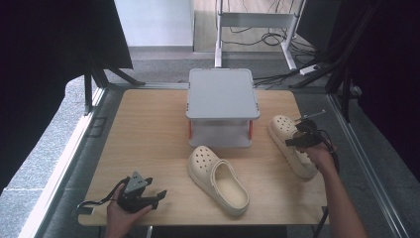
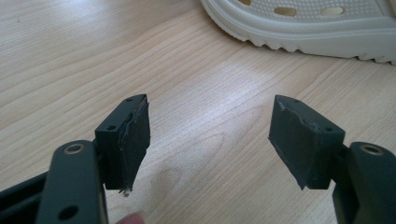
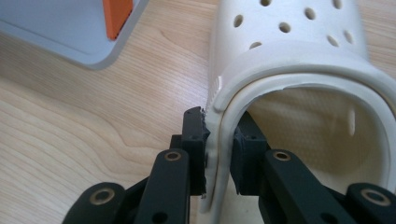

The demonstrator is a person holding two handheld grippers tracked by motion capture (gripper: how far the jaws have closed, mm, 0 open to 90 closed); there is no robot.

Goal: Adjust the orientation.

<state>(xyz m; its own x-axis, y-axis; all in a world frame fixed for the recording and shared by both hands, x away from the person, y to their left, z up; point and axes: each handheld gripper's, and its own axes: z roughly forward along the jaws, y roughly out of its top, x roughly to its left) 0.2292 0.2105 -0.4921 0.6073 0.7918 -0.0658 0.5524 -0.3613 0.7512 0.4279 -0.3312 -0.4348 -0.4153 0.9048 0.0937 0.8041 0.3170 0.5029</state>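
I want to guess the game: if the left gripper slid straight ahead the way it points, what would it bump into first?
Probably the cream clog in the table's middle. The left gripper has open jaws with bare wood ahead, then the clog's ridged sole, though how far off is hard to judge.

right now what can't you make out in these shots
- Right clog, high view: its heel end is hidden by the right gripper and the hand.
- Middle clog, left gripper view: cut off by the top edge.
- Space under the grey stand, high view: hidden by its top.
- Left gripper: open, nothing between its jaws.
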